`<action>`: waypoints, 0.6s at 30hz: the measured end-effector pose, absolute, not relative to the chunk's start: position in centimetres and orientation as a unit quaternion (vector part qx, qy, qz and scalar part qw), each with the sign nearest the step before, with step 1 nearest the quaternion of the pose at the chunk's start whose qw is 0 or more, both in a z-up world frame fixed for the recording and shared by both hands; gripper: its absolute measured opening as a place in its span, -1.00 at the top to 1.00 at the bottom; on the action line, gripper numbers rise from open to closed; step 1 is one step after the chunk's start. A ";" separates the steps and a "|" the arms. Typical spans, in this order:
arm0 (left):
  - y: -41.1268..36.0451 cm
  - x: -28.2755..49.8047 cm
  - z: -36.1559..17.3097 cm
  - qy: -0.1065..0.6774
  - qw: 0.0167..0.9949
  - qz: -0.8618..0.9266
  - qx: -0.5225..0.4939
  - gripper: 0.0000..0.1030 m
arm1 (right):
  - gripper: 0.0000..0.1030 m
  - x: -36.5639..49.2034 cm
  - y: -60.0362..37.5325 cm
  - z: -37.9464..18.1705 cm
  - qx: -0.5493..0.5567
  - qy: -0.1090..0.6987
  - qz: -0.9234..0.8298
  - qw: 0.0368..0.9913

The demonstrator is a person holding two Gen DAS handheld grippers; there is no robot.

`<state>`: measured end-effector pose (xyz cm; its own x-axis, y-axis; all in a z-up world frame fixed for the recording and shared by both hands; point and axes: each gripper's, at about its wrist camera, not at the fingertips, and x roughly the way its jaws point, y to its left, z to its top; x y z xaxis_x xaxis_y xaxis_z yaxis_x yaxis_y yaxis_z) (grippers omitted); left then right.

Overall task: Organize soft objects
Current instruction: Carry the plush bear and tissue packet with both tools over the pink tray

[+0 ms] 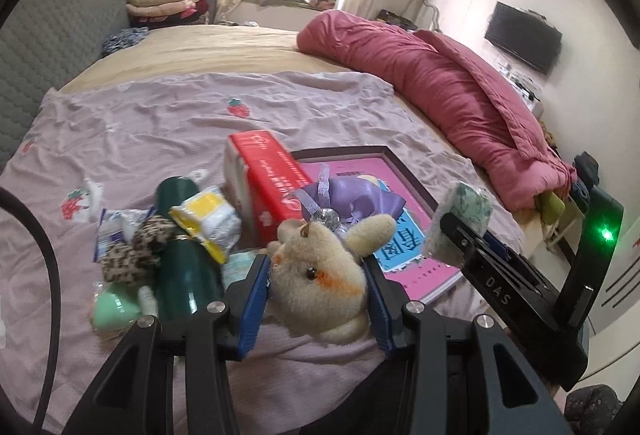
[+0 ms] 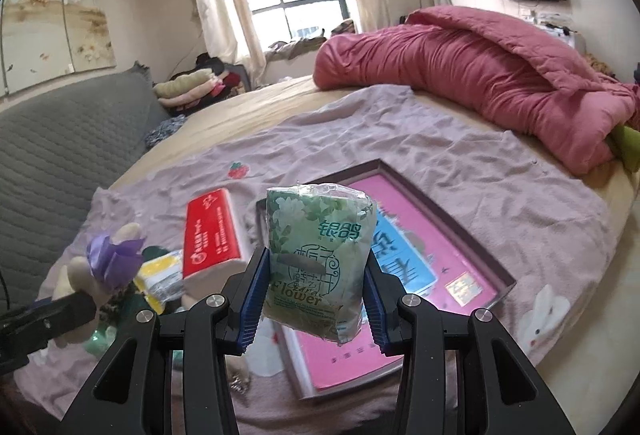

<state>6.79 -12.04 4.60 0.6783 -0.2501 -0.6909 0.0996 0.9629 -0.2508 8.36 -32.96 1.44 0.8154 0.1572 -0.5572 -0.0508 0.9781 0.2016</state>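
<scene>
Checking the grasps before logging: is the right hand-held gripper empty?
No, the right hand-held gripper is shut on a green tissue pack, pinched between its blue pads.

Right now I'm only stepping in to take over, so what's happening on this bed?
A person is sorting soft items with two handheld grippers. The left gripper is closed on a beige plush toy, and the right gripper holds a green tissue pack above the framed tray. A red tissue pack, a dark green bottle and small packets lie on the pink blanket.
</scene>
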 end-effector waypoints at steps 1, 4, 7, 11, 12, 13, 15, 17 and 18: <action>-12.6 7.0 4.6 0.390 0.911 -0.099 -0.092 0.11 | 0.12 8.5 -33.2 1.4 0.093 0.299 0.053 0.948; -13.8 7.6 4.4 0.394 0.909 -0.107 -0.089 0.11 | 0.12 8.7 -33.9 1.3 0.098 0.297 0.046 0.949; -15.0 8.4 4.1 0.398 0.907 -0.112 -0.081 0.11 | 0.12 8.8 -34.6 1.3 0.103 0.295 0.038 0.949; -16.4 9.5 3.5 0.405 0.903 -0.116 -0.079 0.11 | 0.12 9.1 -35.4 1.0 0.098 0.293 0.023 0.951; -16.7 9.8 3.3 0.406 0.903 -0.117 -0.079 0.11 | 0.12 9.2 -35.7 0.9 0.101 0.294 0.021 0.950; -17.0 10.1 3.2 0.407 0.903 -0.117 -0.077 0.11 | 0.12 9.4 -36.1 0.7 0.104 0.295 0.018 0.950; -17.8 10.9 2.7 0.412 0.900 -0.120 -0.074 0.11 | 0.12 9.6 -36.8 0.4 0.109 0.297 0.010 0.948; -18.5 11.5 2.2 0.419 0.897 -0.124 -0.072 0.11 | 0.12 9.9 -37.4 0.2 0.114 0.301 0.002 0.947; -19.0 11.9 1.9 0.423 0.894 -0.128 -0.073 0.11 | 0.12 10.0 -37.7 0.1 0.116 0.302 -0.003 0.946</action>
<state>11.91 -19.01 1.85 0.6101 -0.2904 -0.7372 0.1676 0.9567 -0.2381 10.04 -37.70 0.05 0.8176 0.0654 -0.5721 0.0749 0.9730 0.2183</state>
